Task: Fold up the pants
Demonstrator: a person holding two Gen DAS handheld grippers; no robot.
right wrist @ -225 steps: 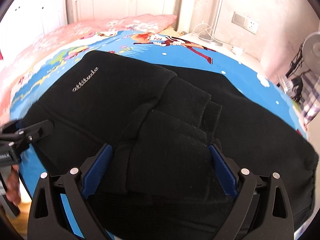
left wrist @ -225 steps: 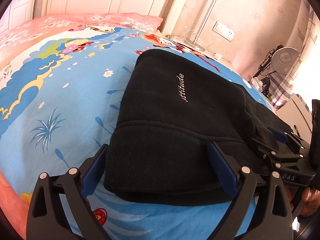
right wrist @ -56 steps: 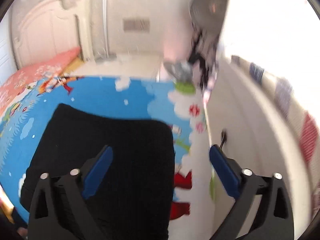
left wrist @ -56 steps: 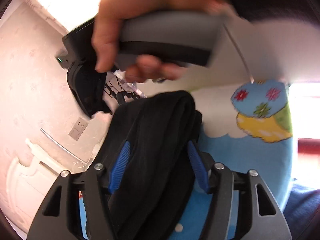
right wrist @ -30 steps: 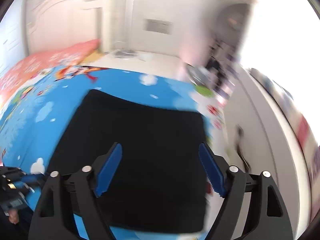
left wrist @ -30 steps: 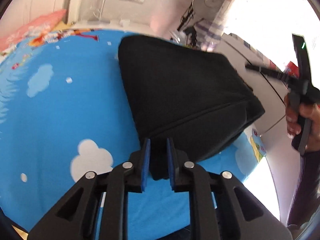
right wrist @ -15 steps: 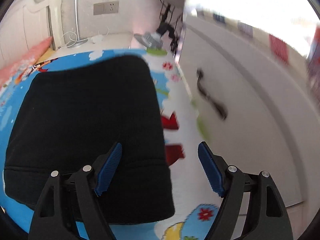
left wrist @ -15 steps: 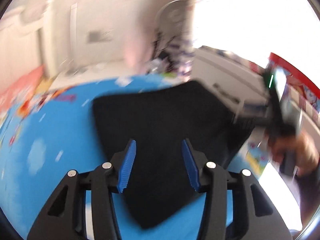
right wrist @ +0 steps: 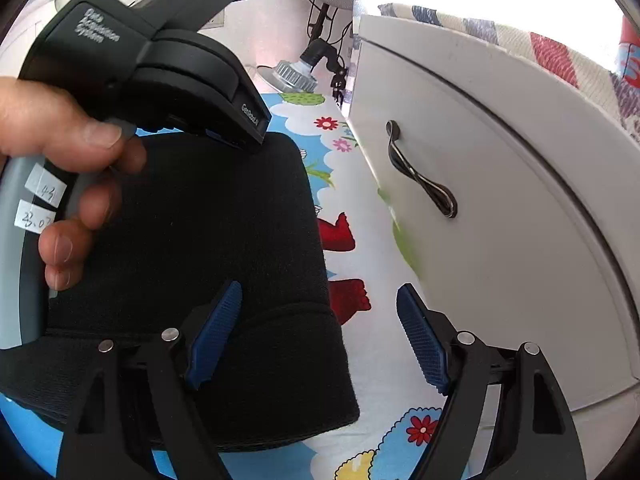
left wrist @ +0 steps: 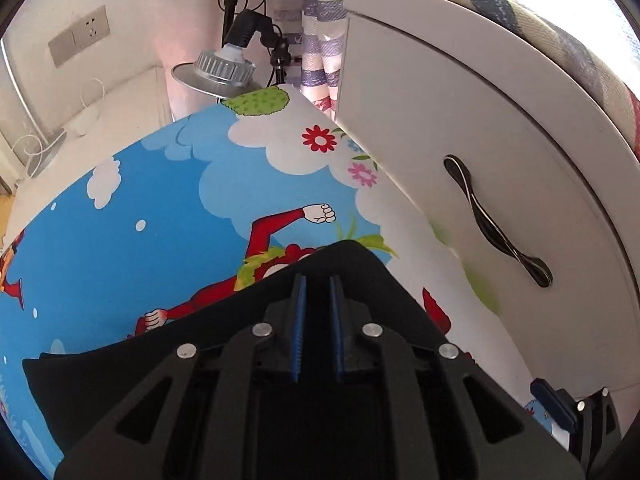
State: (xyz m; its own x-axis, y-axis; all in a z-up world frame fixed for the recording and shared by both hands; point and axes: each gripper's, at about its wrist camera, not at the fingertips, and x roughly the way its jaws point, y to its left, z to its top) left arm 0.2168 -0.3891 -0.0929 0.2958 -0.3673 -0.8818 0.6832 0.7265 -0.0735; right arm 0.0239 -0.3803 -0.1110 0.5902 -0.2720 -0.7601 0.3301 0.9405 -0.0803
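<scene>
The black pants [right wrist: 208, 240] lie folded into a thick rectangle on the cartoon-print bed cover [right wrist: 360, 340]. My left gripper [left wrist: 316, 280] is shut on the pants' far right corner [left wrist: 352, 256], its blue pads nearly together over the black cloth. It also shows in the right wrist view [right wrist: 236, 136], hand-held, at that corner. My right gripper [right wrist: 320, 304] is open and empty at the pants' near right corner, left finger over the cloth, right finger over the bed cover.
A white cabinet [right wrist: 500, 200] with a dark handle [right wrist: 420, 176] stands close along the bed's right side. A lamp head [left wrist: 220, 72] and fan stand sit behind the bed's far end. A wall socket [left wrist: 80, 40] is at the back left.
My left gripper has closed on the pants' far right corner; half a second ago it was open above them. My right gripper has stayed open near the near right corner.
</scene>
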